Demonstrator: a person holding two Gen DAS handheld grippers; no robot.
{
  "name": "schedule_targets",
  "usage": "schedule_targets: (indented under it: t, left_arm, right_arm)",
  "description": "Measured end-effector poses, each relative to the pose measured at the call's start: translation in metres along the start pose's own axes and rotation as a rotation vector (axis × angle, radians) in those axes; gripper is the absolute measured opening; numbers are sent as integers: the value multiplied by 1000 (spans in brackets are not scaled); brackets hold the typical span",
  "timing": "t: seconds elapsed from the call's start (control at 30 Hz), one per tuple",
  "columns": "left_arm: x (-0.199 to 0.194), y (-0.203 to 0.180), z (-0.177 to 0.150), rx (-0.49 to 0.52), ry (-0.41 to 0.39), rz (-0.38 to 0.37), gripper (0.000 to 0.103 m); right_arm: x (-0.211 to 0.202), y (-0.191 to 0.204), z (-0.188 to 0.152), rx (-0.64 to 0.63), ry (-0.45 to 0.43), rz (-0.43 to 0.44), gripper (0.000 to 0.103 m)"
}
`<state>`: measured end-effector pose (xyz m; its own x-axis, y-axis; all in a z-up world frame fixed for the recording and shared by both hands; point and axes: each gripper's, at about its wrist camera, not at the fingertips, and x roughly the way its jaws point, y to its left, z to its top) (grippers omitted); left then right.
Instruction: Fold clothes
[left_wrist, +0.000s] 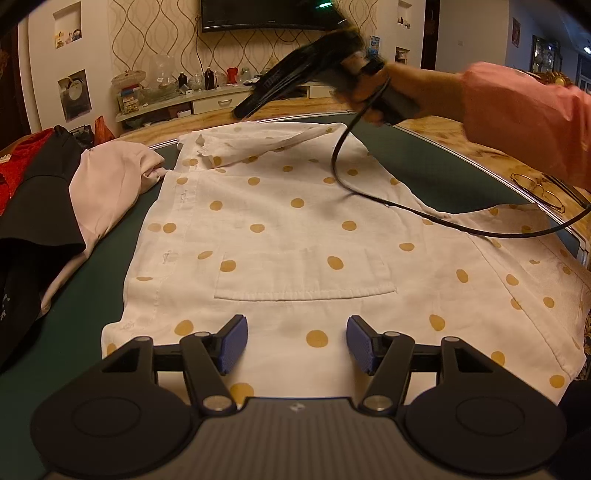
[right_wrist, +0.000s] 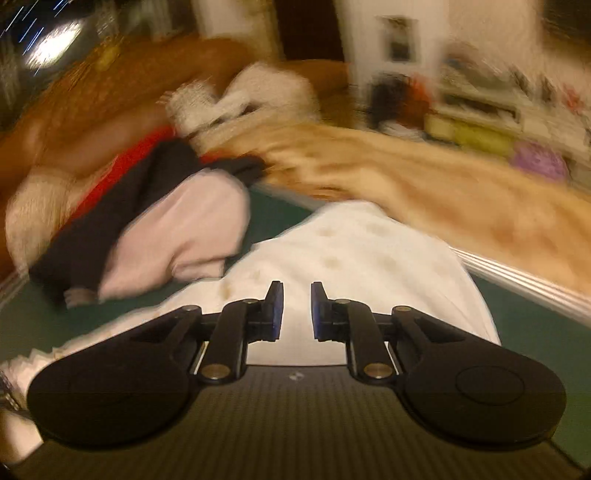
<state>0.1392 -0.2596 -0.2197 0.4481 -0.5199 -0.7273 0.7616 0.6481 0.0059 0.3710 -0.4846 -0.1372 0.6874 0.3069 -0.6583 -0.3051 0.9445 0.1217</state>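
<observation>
While spread flat on the green table, spotted white shirt reaches the near edge. Left gripper over its hem, fingers wide apart, empty. Right gripper above the far edge, fingers slightly apart, apparently gripping nothing; blurred. Pink garment and dark clothes heaped along the left edge.

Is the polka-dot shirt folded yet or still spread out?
Mostly spread. The polka-dot shirt lies flat on the green table, pocket up; only one sleeve at the far end is turned in across it.
</observation>
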Motion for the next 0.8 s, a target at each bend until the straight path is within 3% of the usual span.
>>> schedule_targets:
  t: [0.03,0.13,0.3,0.4,0.47,0.53,0.67,0.8]
  left_arm:
    - [0,0,0,0,0,-1,65]
    - [-1,1,-1,-1,-4,-7,65]
    - [-1,1,-2,-1,-9,-10,66]
    - [-1,2,-3,-3,-14,-12,66]
    - [-1,2,-4,-6,-19,-14,66]
    - [-1,2,-4,-6,-22,-15,66]
    - [-2,3,-5,-9,-27,-19,66]
    - [-2,3,-5,-10,-29,-21,66]
  right_arm:
    - [12,14,4,-94,23,-9,19]
    - [43,28,10,-199,118,-13,20]
    - [55,23,9,-208,195,22,20]
    - [55,27,6,-211,209,29,20]
    - [54,30,5,-225,213,12,6]
    - [53,32,7,-238,200,-11,1]
    - [48,30,12,-242,164,-40,1]
    - [44,31,15,-269,131,-12,6]
